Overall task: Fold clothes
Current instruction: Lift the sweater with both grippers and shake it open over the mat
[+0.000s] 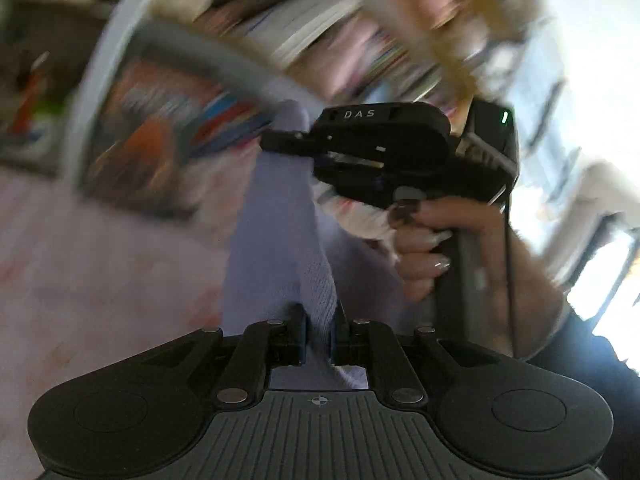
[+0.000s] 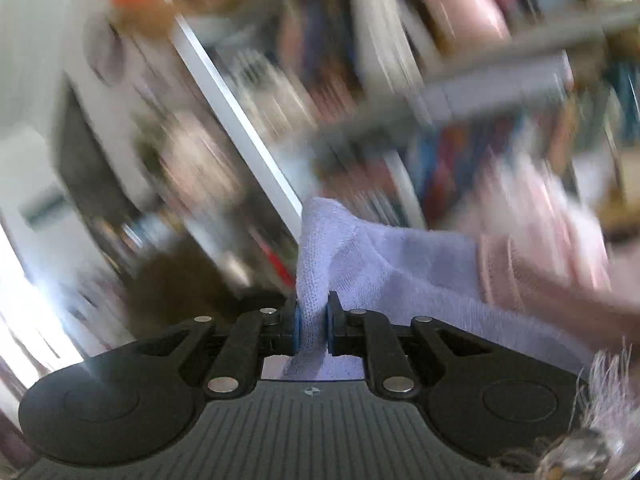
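A pale lavender knit garment [image 1: 276, 240] is held up in the air between both grippers. My left gripper [image 1: 319, 320] is shut on a fold of it. My right gripper [image 2: 313, 320] is shut on another bunched fold of the same garment [image 2: 380, 264]. In the left wrist view the right gripper [image 1: 280, 142] shows ahead, held in a hand, its fingers shut on the top of the cloth. The cloth hangs stretched between the two grips. Both views are blurred by motion.
A bookshelf [image 1: 224, 80] full of books fills the background, also in the right wrist view [image 2: 440, 100]. A pink patterned surface [image 1: 80, 264] lies at lower left. A bright window [image 1: 580, 160] is at the right. A pink blurred shape [image 2: 540, 248] lies at the right.
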### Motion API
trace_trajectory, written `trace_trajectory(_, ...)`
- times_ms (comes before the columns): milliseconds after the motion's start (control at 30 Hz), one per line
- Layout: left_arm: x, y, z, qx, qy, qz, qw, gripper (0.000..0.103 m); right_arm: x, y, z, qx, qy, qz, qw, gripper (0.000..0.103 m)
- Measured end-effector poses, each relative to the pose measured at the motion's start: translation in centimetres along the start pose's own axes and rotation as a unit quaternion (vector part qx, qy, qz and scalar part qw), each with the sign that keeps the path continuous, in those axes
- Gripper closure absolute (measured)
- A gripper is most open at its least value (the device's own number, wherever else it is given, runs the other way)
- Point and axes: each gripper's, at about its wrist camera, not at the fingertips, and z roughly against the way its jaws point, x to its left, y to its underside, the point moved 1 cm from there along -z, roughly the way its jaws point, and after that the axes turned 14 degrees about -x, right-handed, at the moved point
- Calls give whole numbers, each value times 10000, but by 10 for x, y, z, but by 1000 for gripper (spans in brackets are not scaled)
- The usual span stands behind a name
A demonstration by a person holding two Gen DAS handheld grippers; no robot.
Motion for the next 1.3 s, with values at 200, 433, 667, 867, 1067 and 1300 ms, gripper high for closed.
trace_trajectory(200, 39, 11, 9, 259, -645, -100, 9975, 93, 5, 57, -37, 390, 4, -221, 9990, 91)
trace_trajectory(433, 73, 28, 22, 385, -1145, -112, 9926, 93, 26, 73, -5, 538, -472, 25, 9974, 64)
trace_trajectory(667, 92, 18, 34, 182, -1234, 112, 9921, 94, 6, 79, 94, 419, -143, 934, 9946, 60)
trace_trajectory(867, 94, 15, 39, 203, -1728, -187, 9846, 87, -53, 102, 152, 654, 1067, 1284, 9838, 60)
trace_trajectory(1067, 63, 0, 45, 227, -2067, -1098, 9720, 71, -90, 118, 169, 728, 1396, 894, 9835, 60)
trace_trajectory(1300, 0, -8, 30, 15, -1217, -1763, 9768, 56, -82, 133, 169, 896, 1355, 1509, 9751, 60)
